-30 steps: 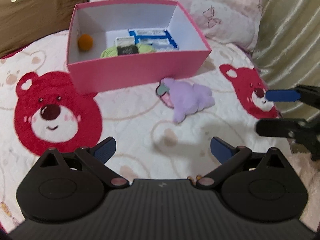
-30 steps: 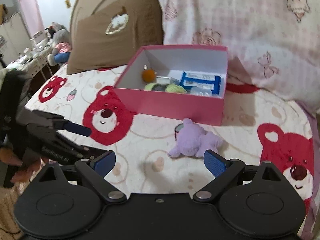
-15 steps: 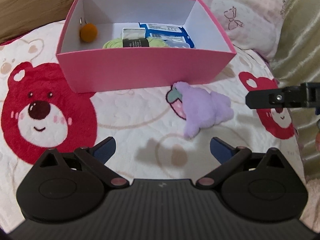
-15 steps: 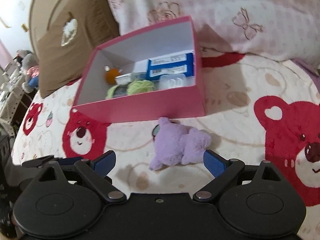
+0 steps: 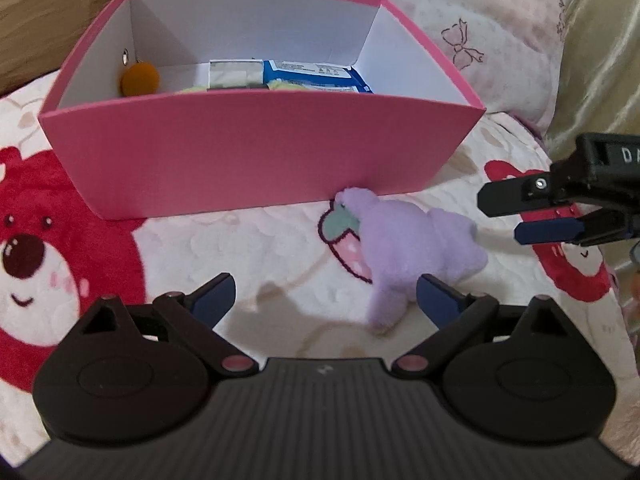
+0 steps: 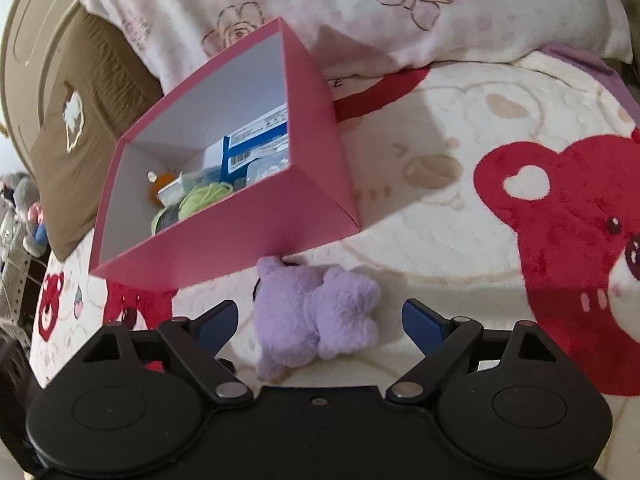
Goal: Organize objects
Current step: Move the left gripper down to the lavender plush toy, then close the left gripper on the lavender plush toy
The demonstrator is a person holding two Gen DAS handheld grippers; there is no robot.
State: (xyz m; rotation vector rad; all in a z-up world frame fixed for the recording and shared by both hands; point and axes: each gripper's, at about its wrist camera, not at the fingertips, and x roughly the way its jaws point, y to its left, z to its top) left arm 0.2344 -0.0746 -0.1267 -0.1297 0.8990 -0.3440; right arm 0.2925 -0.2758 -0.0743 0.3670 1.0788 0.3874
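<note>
My left tongs hang over the bed with their blue pads apart. They have just been narrowing a little, and nothing is pressed between them. The plush, a small purple toy, lies on the bedspread at about 1 o'clock from them; one of its limbs reaches the right pad, though I cannot tell whether they touch.

My right tongs also stand apart and have just been narrowing. In their view the plush lies between the two pads, with bare bedspread showing on either side, so neither pad presses on it. From the left view the right tongs come in at 3 o'clock, turned so one finger sits above the other.

The box, pink outside and white inside, sits on the bed at 12 o'clock, just behind the plush, whose top end reaches the foot of the front wall. Inside I see an orange ball by the left wall, a blue pack toward the right, and green yarn low behind the front wall. Pillows lie beyond the box.
</note>
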